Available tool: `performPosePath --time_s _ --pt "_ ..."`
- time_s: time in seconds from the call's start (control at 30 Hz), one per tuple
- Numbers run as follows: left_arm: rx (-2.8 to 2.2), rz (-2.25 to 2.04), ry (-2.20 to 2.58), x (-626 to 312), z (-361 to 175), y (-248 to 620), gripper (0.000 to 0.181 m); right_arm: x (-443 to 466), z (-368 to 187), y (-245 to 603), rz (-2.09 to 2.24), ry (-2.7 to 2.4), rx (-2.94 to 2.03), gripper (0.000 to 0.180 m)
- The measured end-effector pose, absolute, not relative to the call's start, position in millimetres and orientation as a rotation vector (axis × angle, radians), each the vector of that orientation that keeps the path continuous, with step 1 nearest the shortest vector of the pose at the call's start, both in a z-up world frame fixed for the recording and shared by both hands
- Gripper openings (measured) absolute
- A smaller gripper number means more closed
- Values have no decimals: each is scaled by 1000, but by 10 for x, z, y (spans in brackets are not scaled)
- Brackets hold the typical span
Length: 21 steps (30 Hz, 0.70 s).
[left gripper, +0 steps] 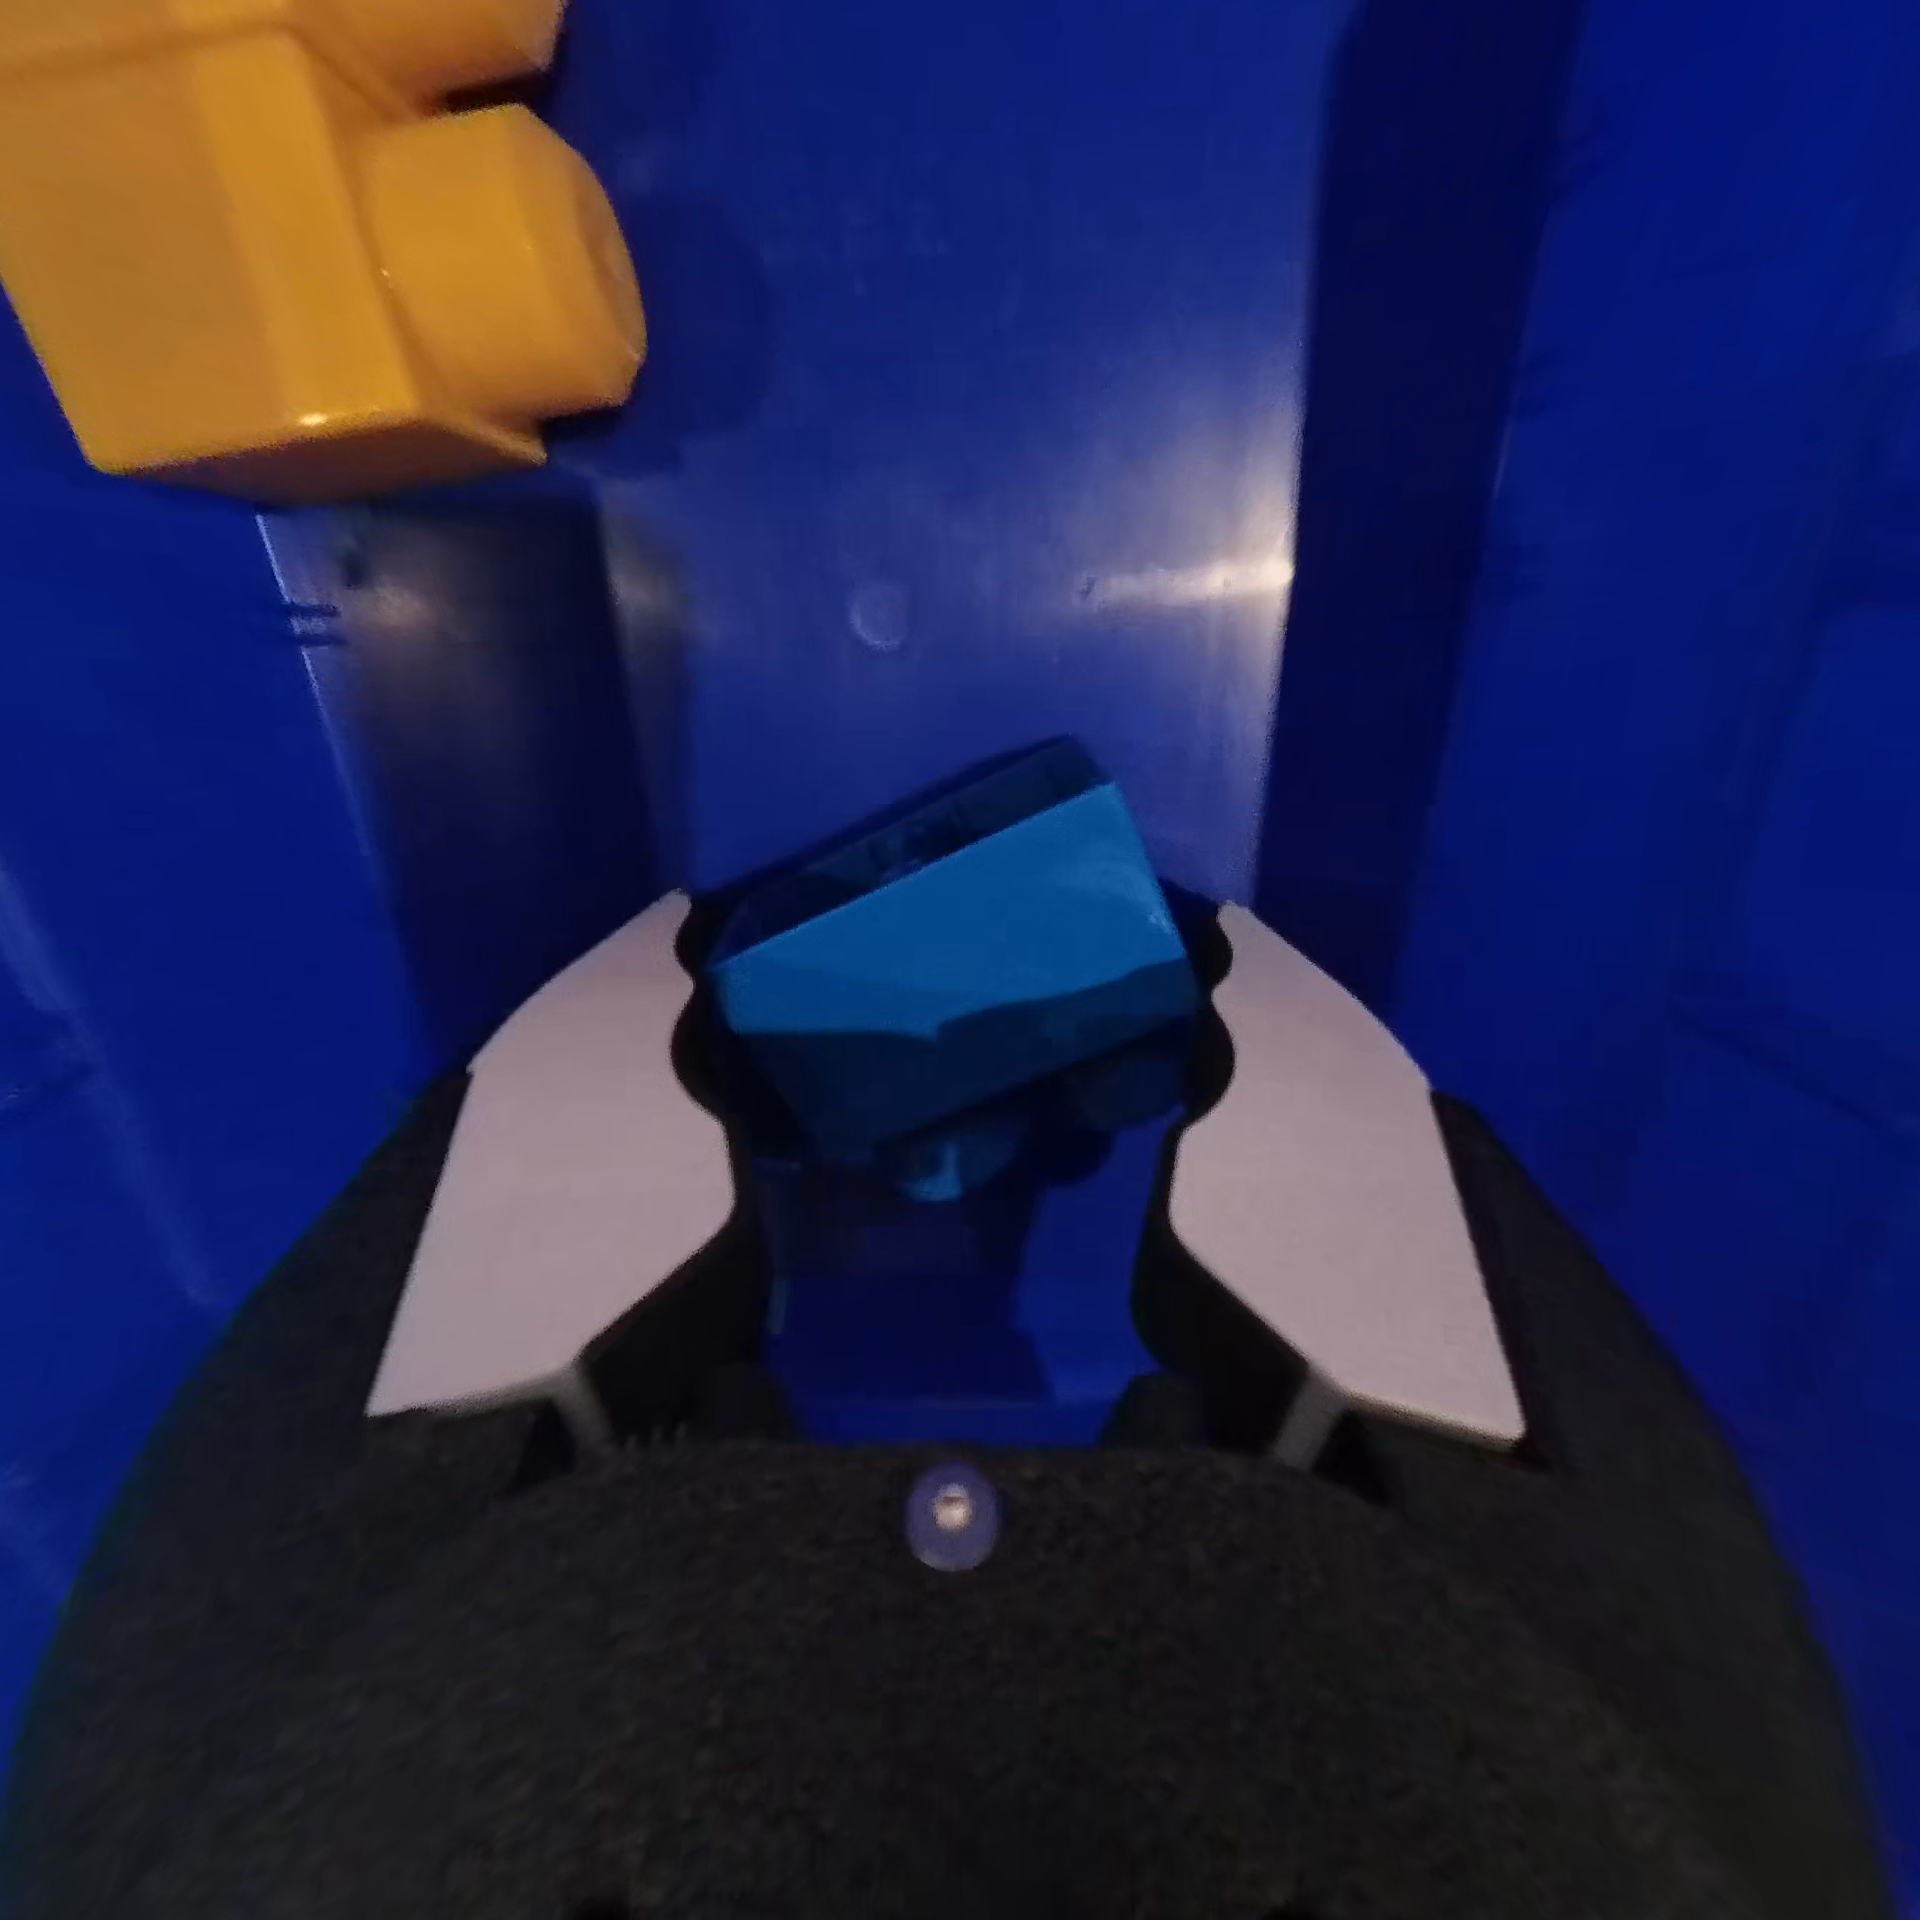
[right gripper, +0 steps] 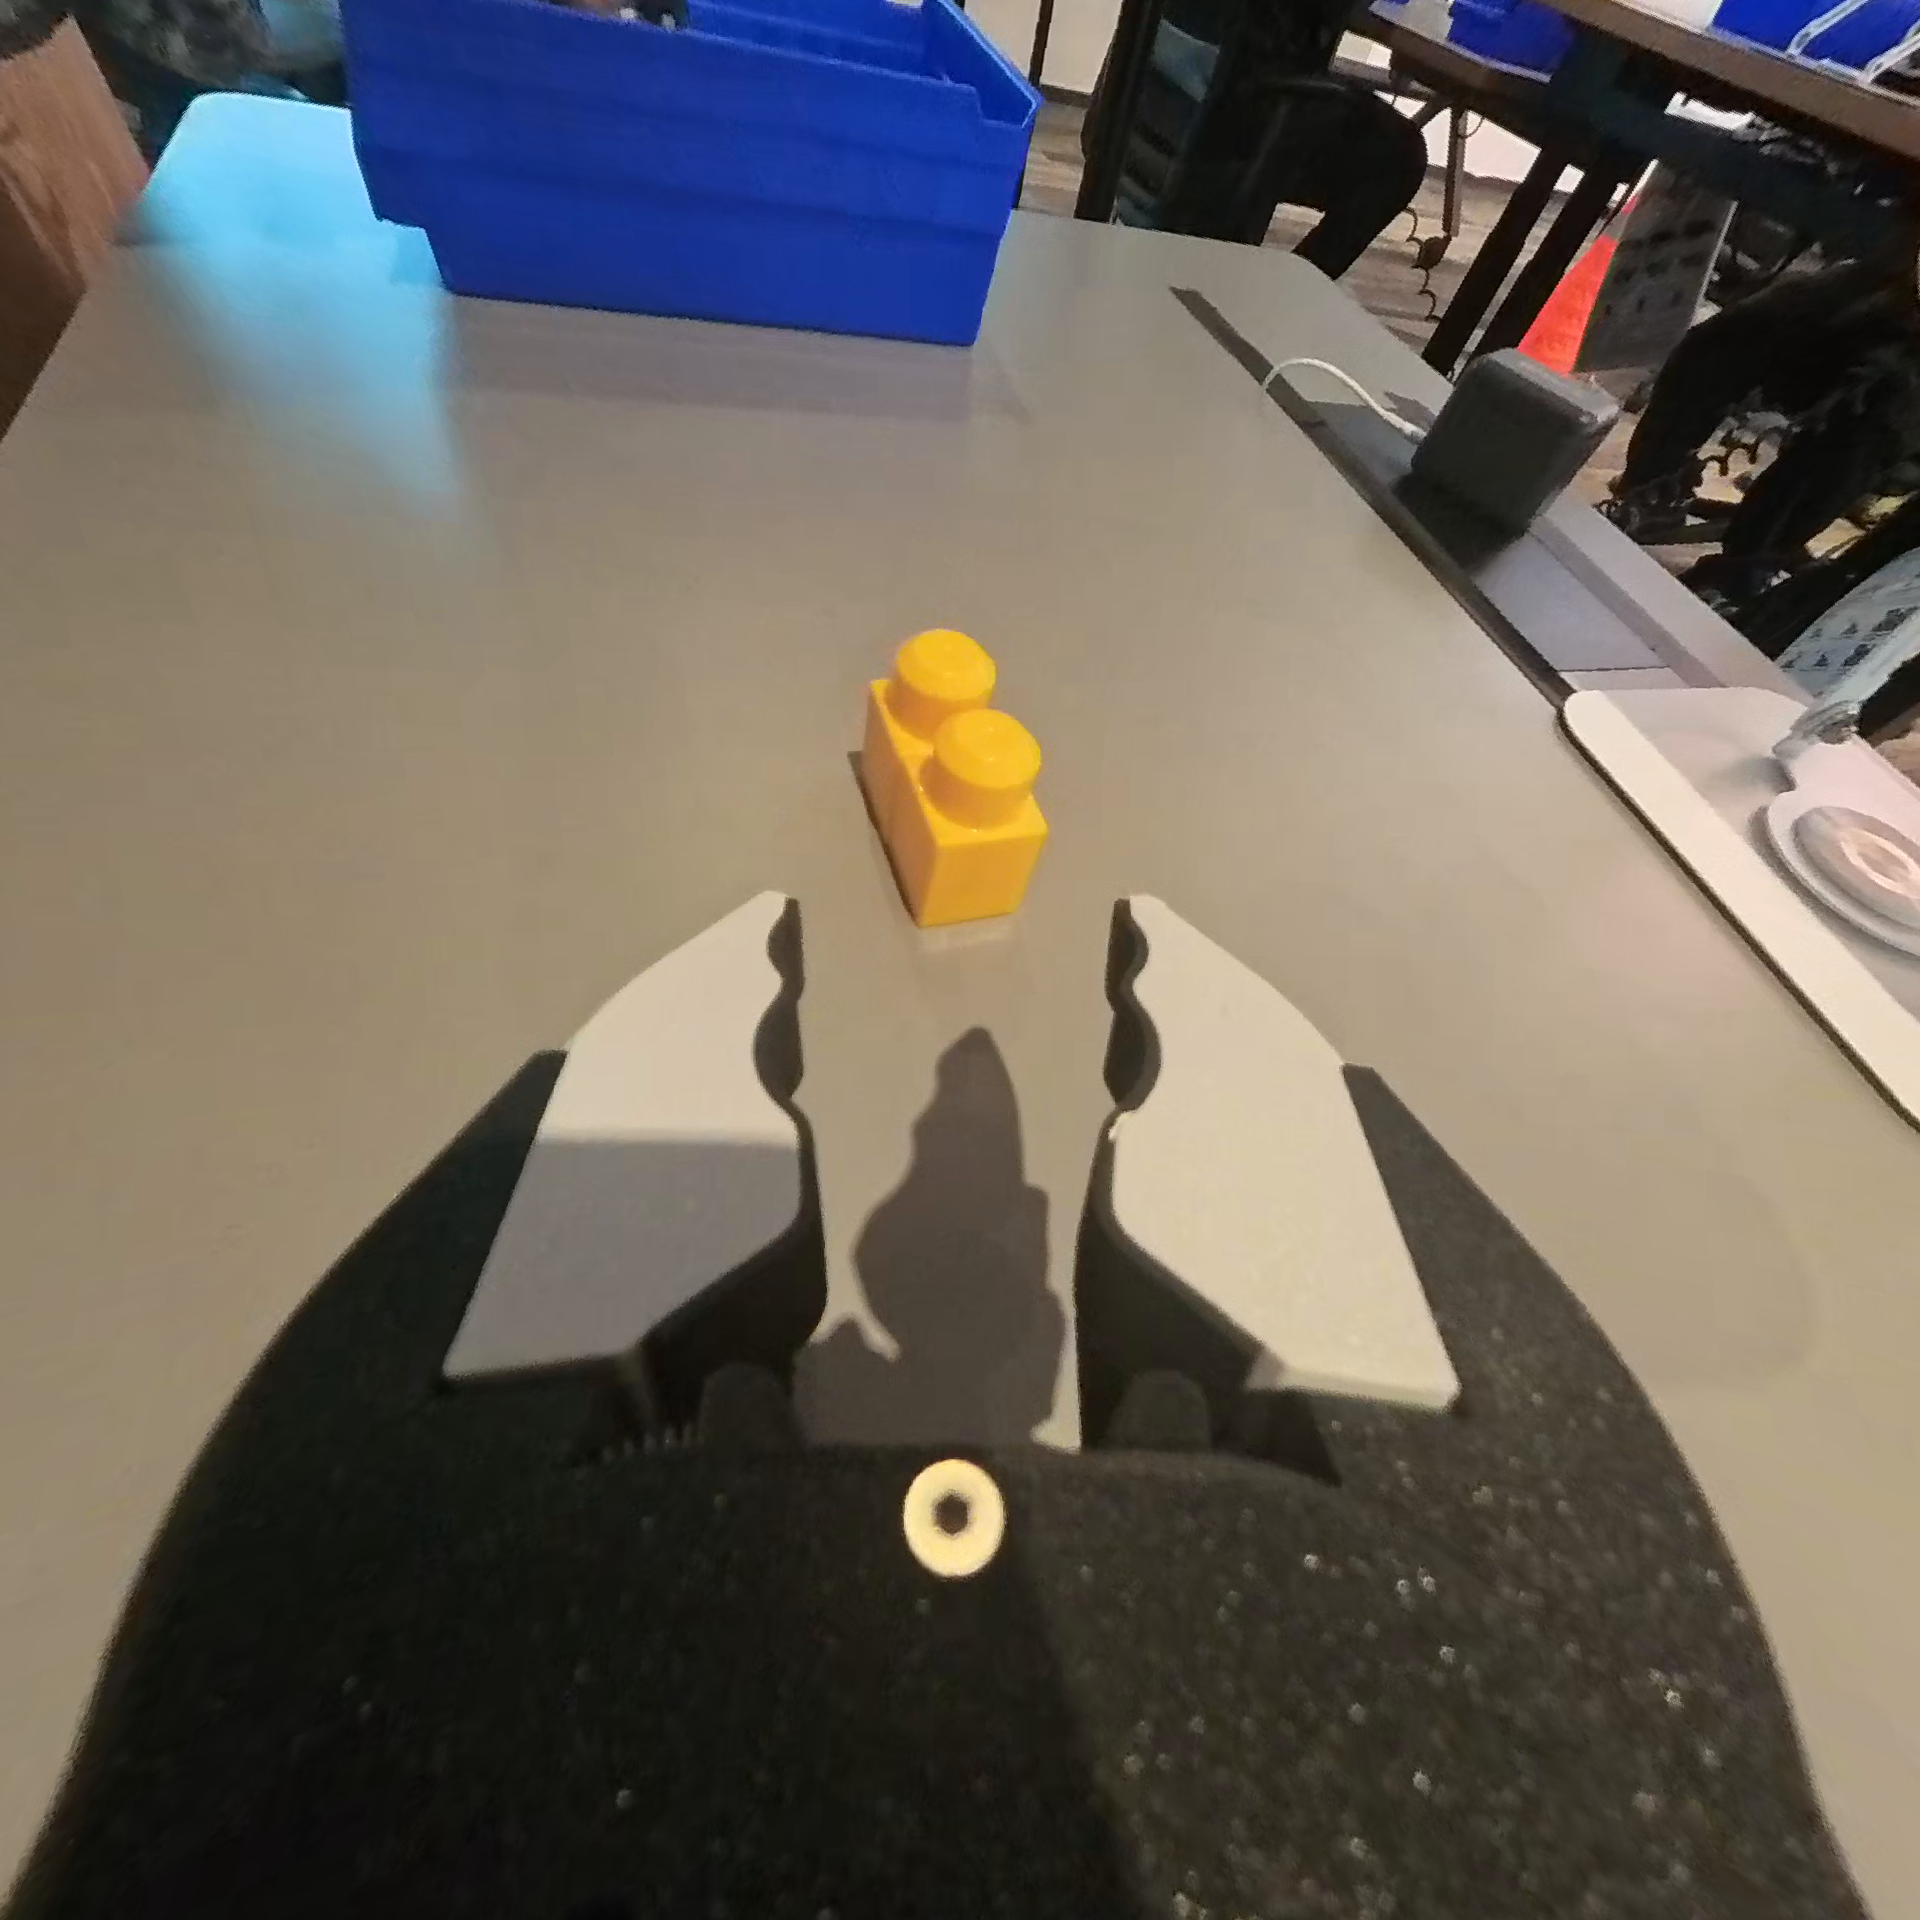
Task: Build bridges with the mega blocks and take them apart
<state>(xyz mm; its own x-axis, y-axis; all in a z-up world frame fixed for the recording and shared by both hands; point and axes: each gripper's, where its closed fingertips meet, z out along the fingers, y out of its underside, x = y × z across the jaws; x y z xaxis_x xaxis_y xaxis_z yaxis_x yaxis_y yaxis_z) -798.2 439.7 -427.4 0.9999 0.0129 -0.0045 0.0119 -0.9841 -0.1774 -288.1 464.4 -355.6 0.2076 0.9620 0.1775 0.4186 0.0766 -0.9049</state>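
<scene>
Left view close inside blue bin (left gripper: 1039, 312); right view over table (right gripper: 416, 727).

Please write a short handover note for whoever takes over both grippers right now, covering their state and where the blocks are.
Left gripper: shut on a blue block, held tilted, inside the blue bin. A second yellow block lies in the bin, upper left.
Right gripper: open, empty, low over the grey table, just short of the yellow two-stud block standing upright, studs up.
Done: nothing assembled in view.
Left: probably bring the blue block out to the table and begin the bridge.
</scene>
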Motion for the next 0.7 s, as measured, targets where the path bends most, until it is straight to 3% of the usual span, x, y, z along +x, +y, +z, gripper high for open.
performPosePath --time_s 0.2,0.47,0.7 --pt "-2843 -90 2 -8009 -4088 4491 88 -2852 -3521 4667 701 -1349 -1501 55" --pt "-2553 -77 112 -7967 -3232 4682 88 -2855 -3555 4685 696 -1351 -1514 55" --pt "-2322 1 625 -6837 -2578 4875 87 -2797 -3514 4797 753 -1234 -1603 57"
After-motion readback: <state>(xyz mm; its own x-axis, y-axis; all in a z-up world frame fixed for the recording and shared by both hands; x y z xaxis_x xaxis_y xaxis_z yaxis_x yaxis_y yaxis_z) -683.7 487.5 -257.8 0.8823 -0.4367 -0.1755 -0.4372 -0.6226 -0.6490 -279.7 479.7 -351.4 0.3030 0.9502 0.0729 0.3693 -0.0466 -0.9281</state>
